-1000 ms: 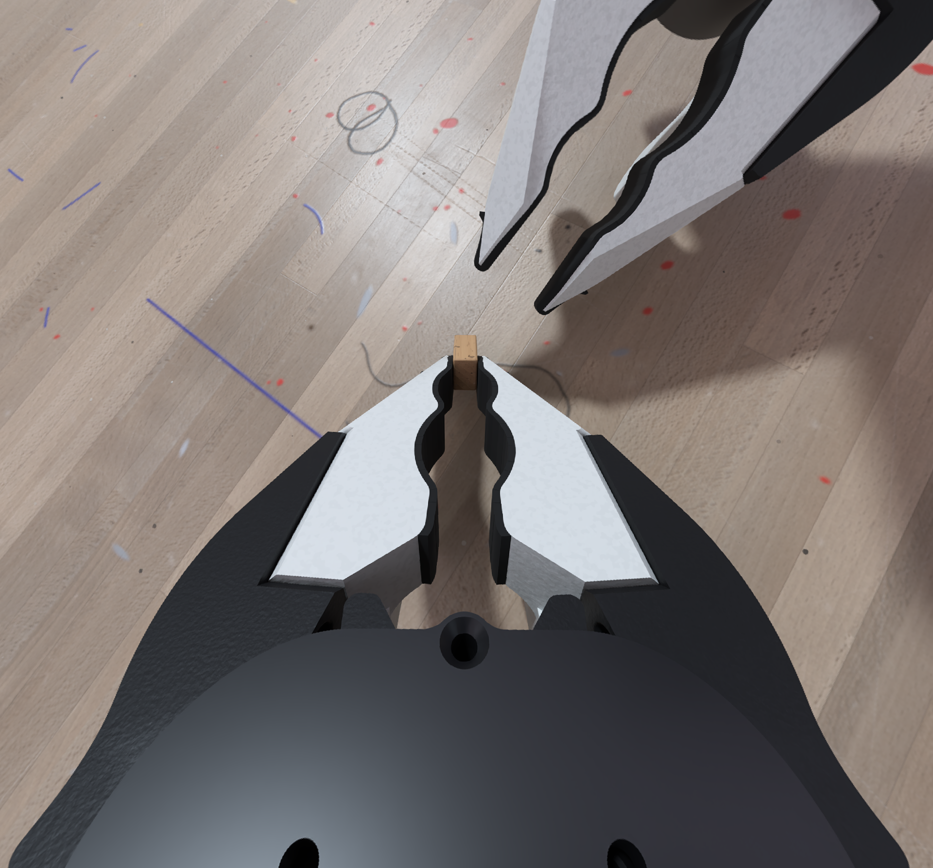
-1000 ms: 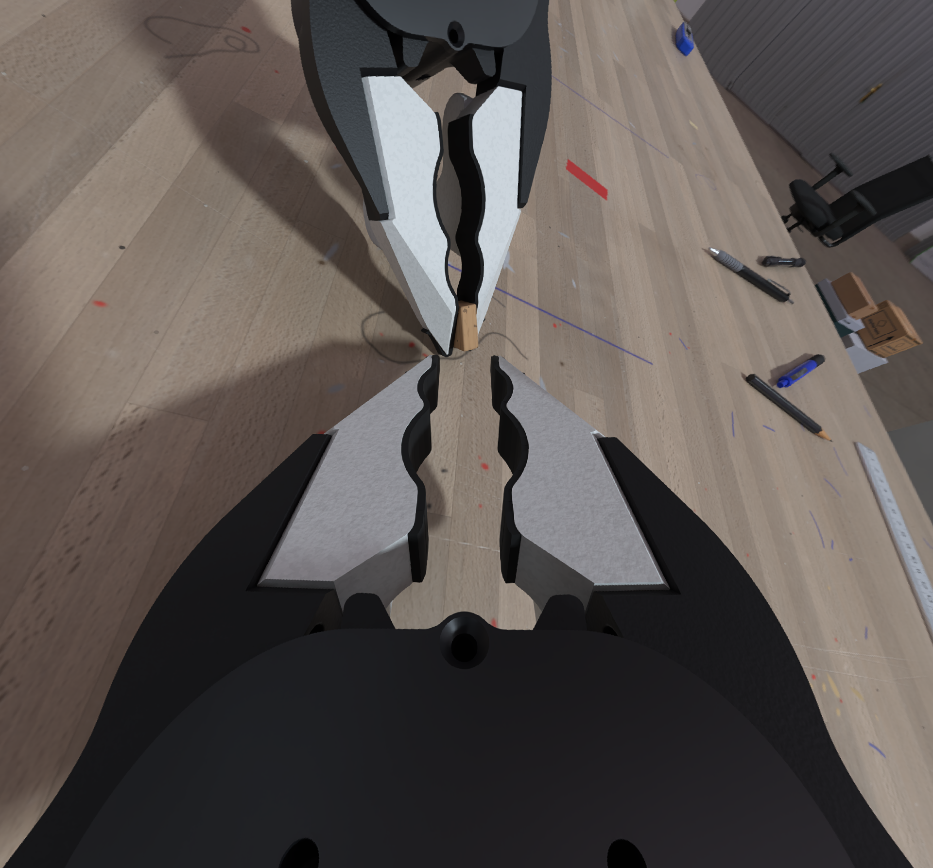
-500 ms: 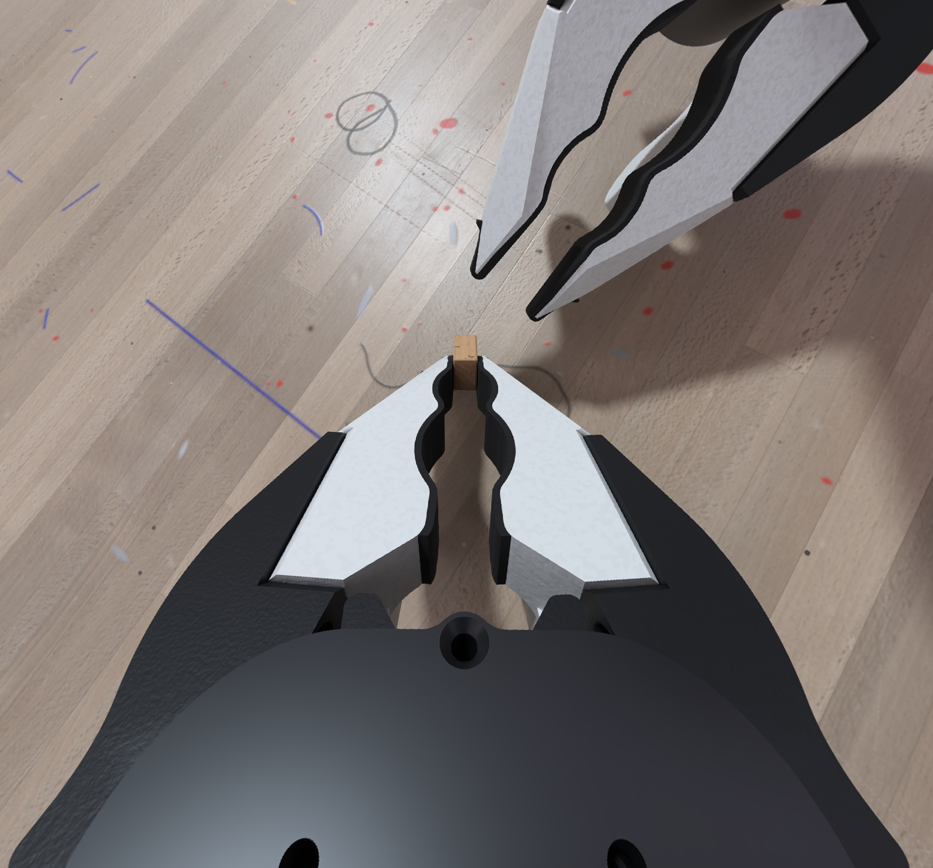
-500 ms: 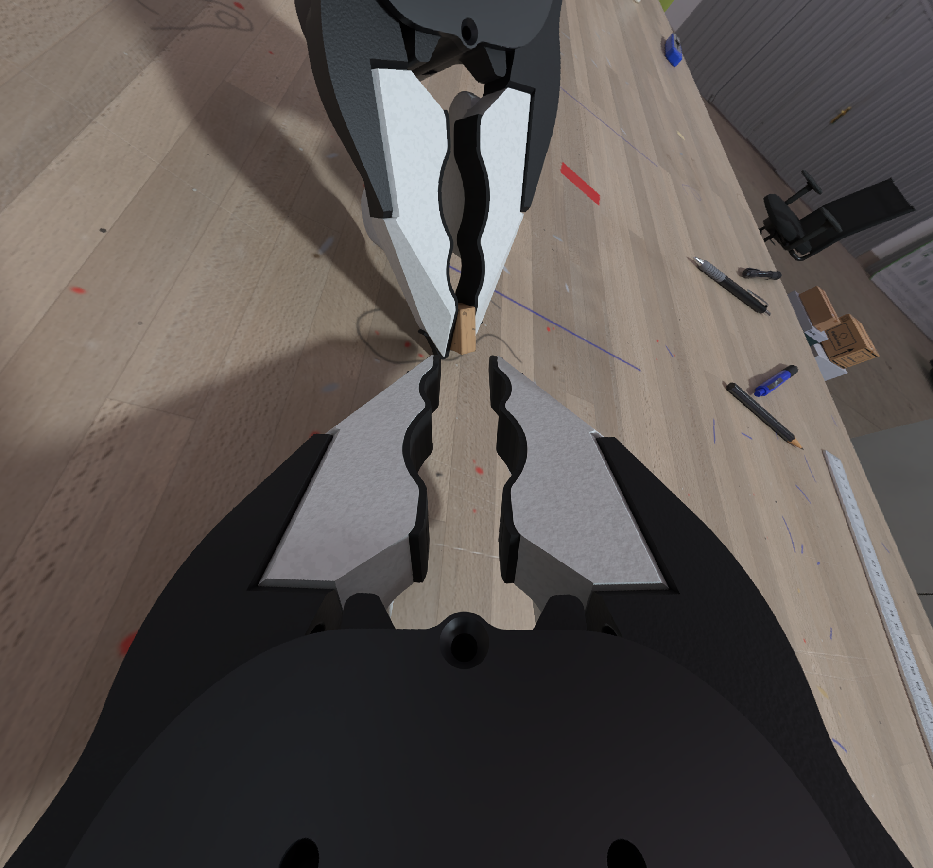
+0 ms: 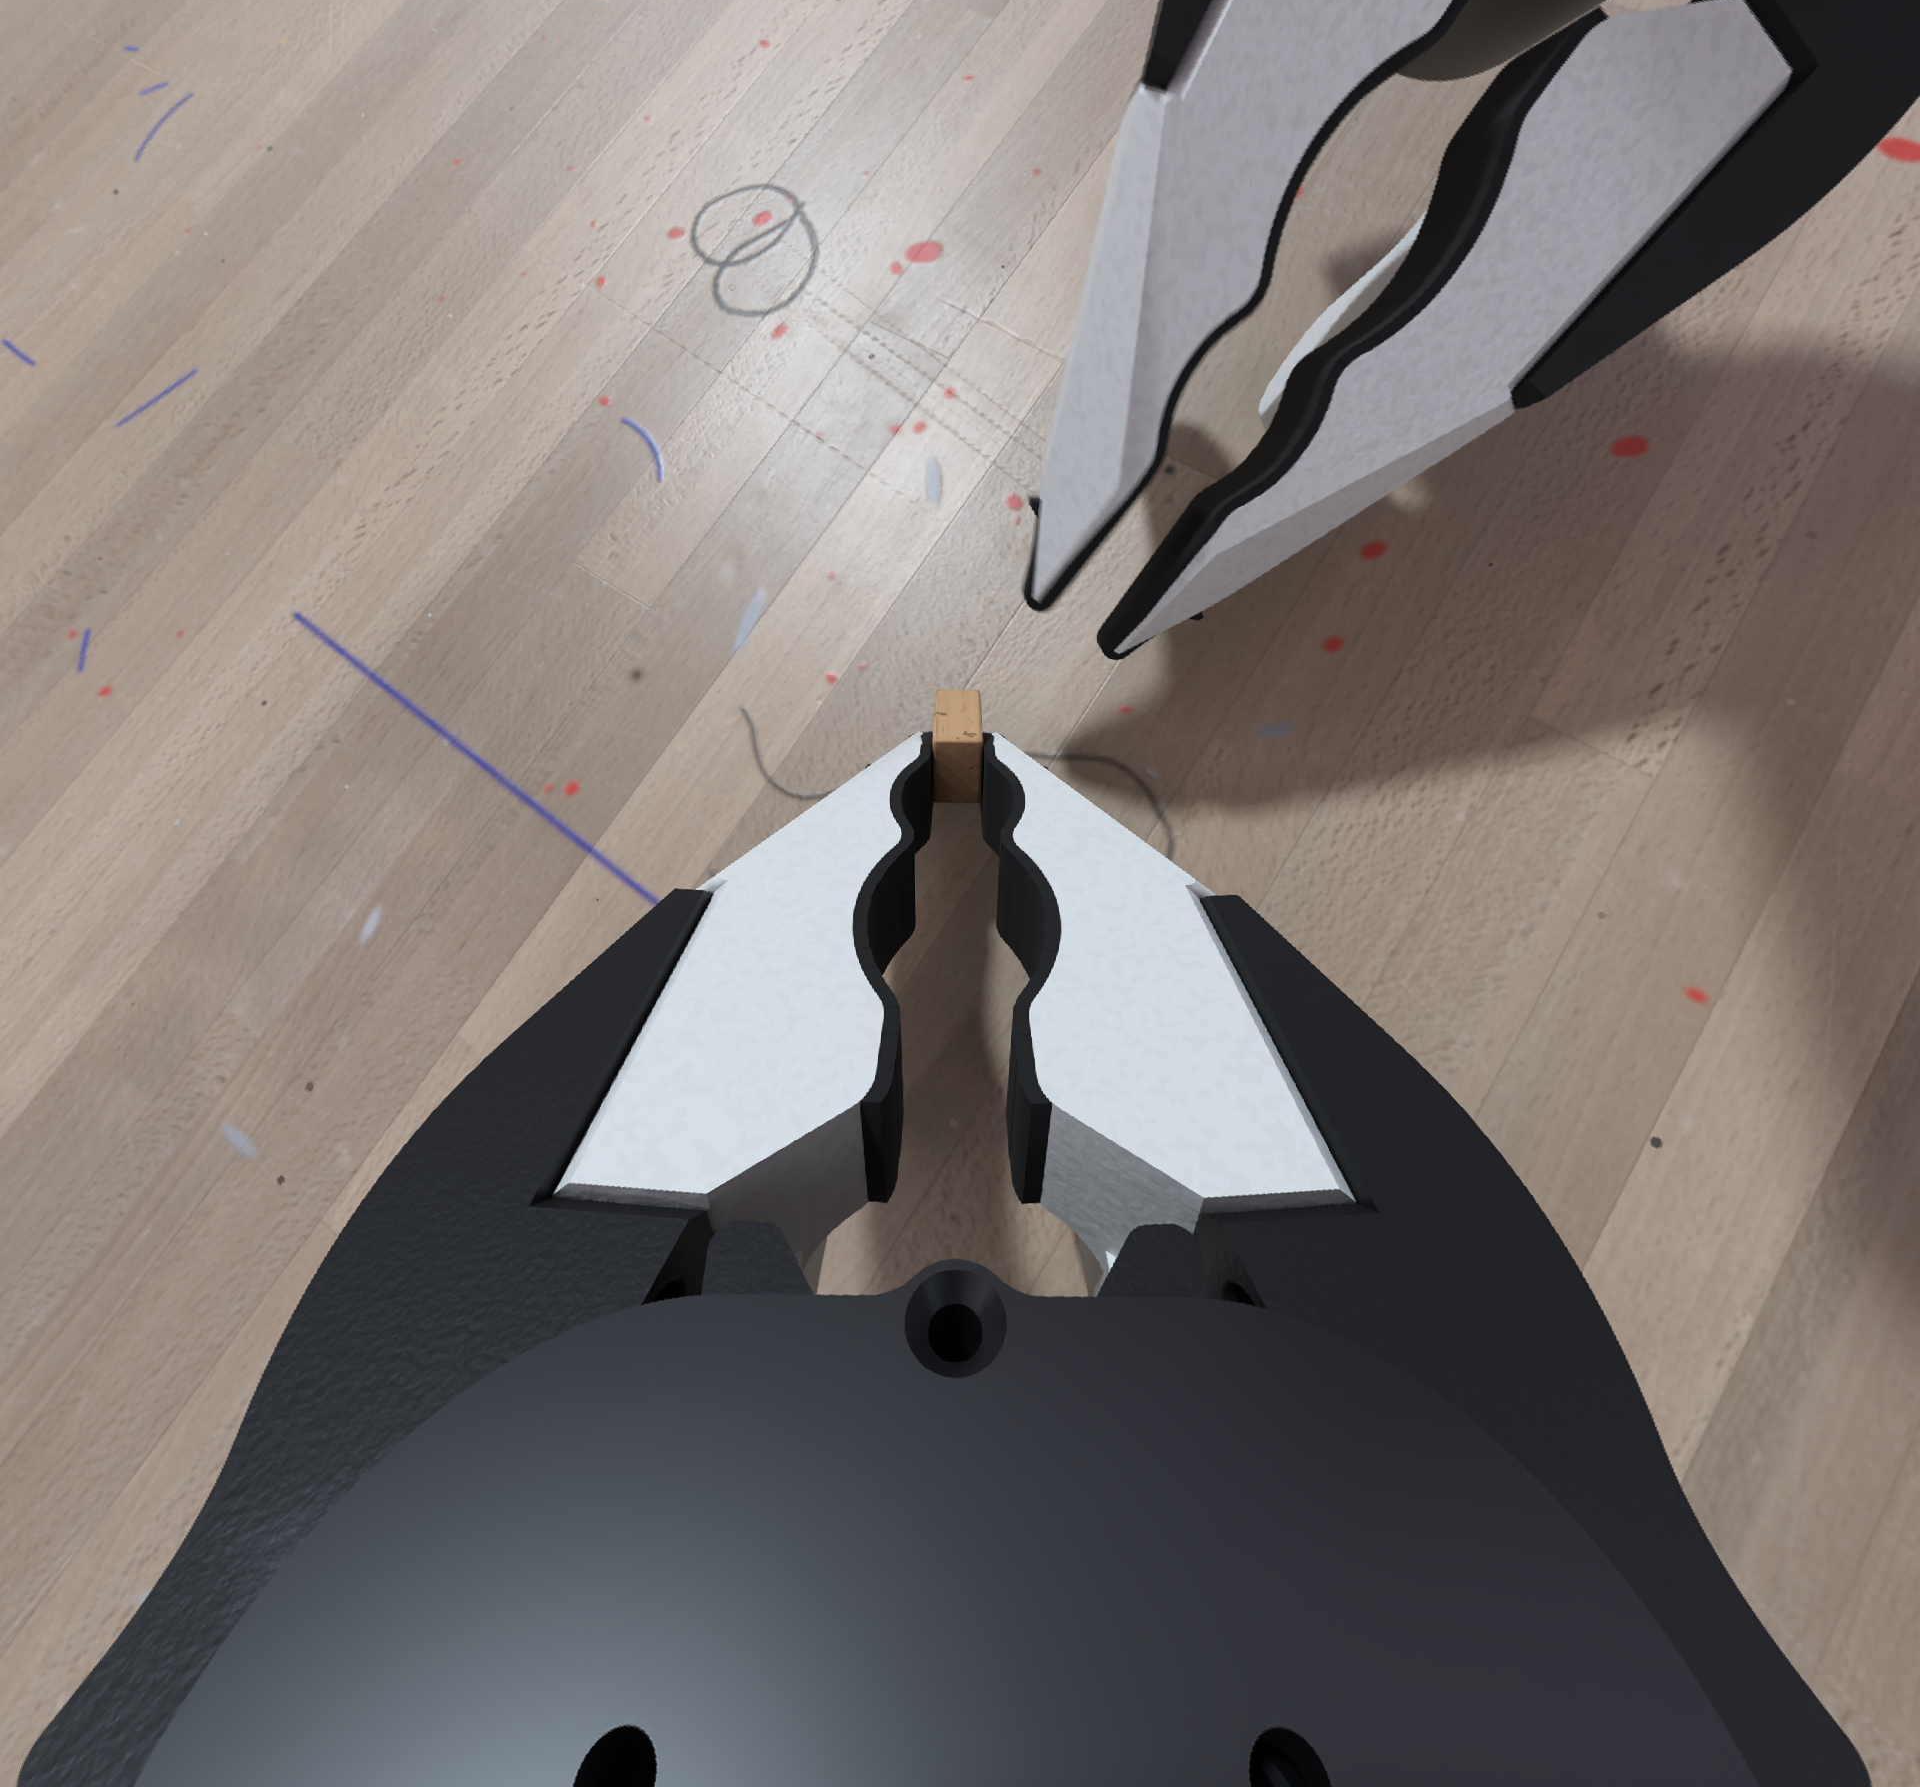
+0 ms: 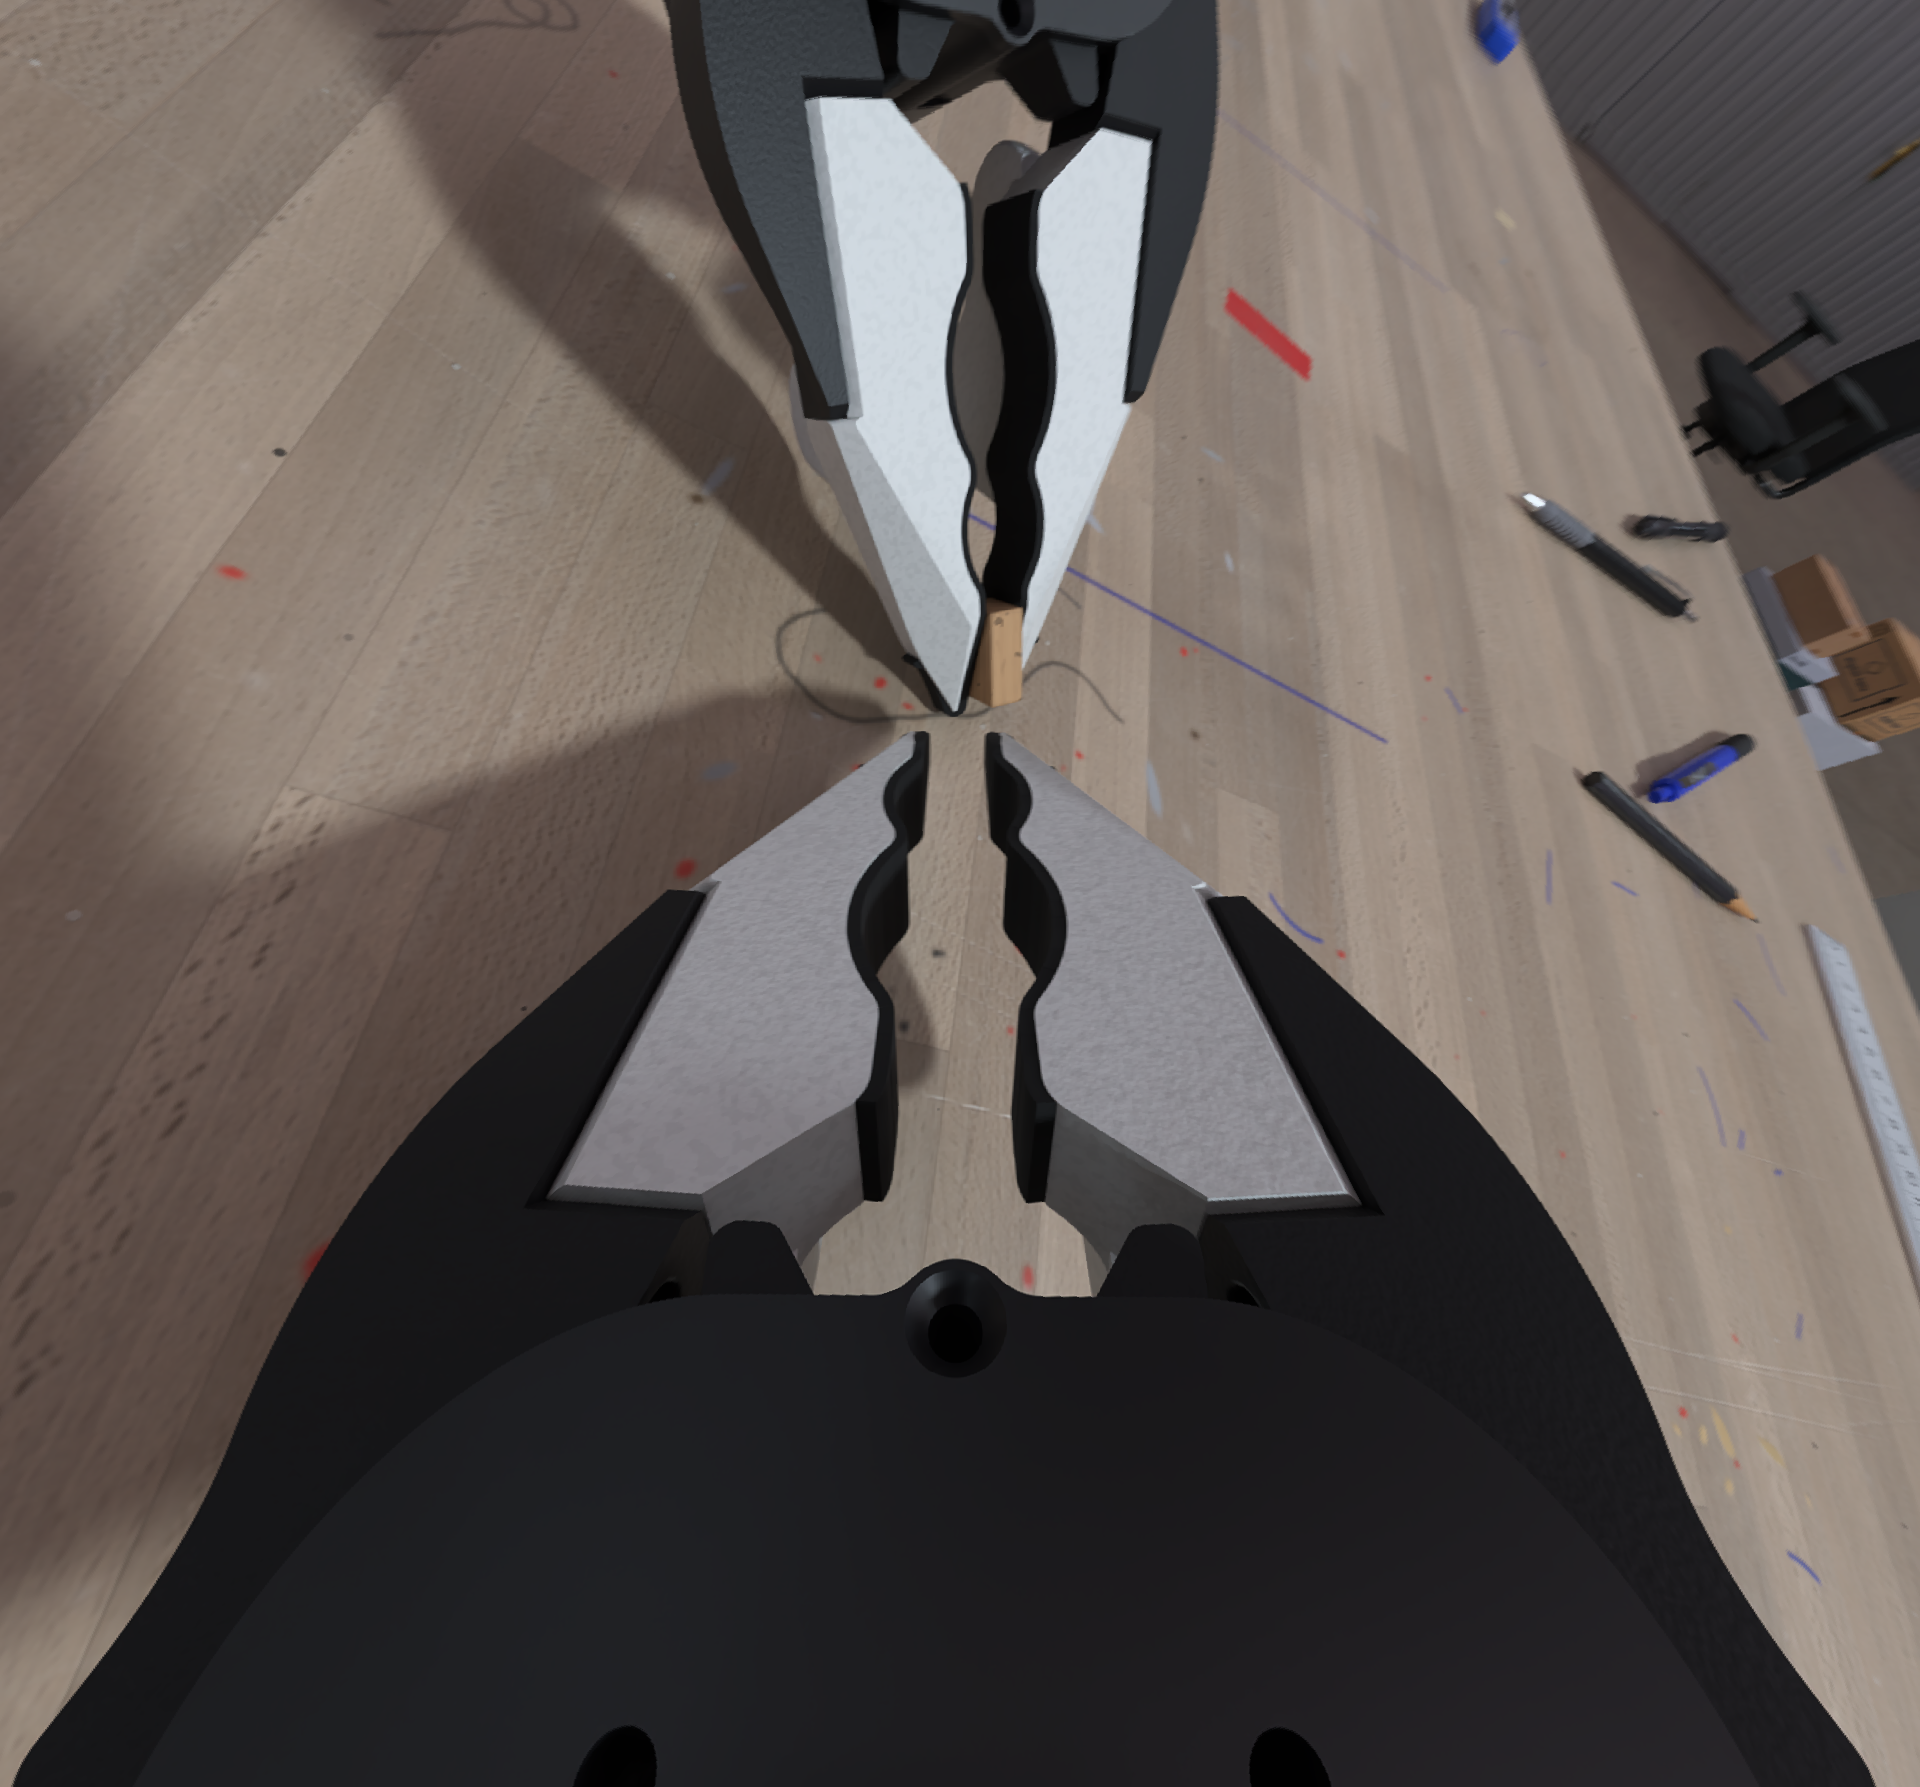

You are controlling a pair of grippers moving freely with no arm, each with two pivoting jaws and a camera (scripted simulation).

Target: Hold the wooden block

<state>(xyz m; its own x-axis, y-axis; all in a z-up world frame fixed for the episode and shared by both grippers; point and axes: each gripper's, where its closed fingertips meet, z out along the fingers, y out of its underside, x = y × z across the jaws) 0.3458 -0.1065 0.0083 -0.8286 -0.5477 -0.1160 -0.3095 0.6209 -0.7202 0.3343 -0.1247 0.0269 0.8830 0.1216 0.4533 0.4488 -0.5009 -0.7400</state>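
Note:
The small wooden block (image 5: 957, 745) is pinched between the fingertips of my left gripper (image 5: 957, 763), low over the wooden table (image 5: 416, 387). In the right wrist view the block (image 6: 1004, 665) shows at the tips of the left gripper (image 6: 987, 683), which points down at the table. My right gripper (image 6: 954, 745) faces it tip to tip, a short gap away. Its jaws stand slightly apart with nothing between them. It also shows in the left wrist view (image 5: 1075, 620), beyond and to the right of the block.
Along the table's right side lie a black pen (image 6: 1605, 558), a blue marker (image 6: 1699, 769), a pencil (image 6: 1668, 849) and a ruler (image 6: 1870, 1072). Beyond the edge are cardboard boxes (image 6: 1849, 641) and a black chair (image 6: 1787, 418). A red tape strip (image 6: 1268, 335) marks the table.
The left gripper holds the block as before. The right gripper has shifted only slightly, and its jaws keep the same gap.

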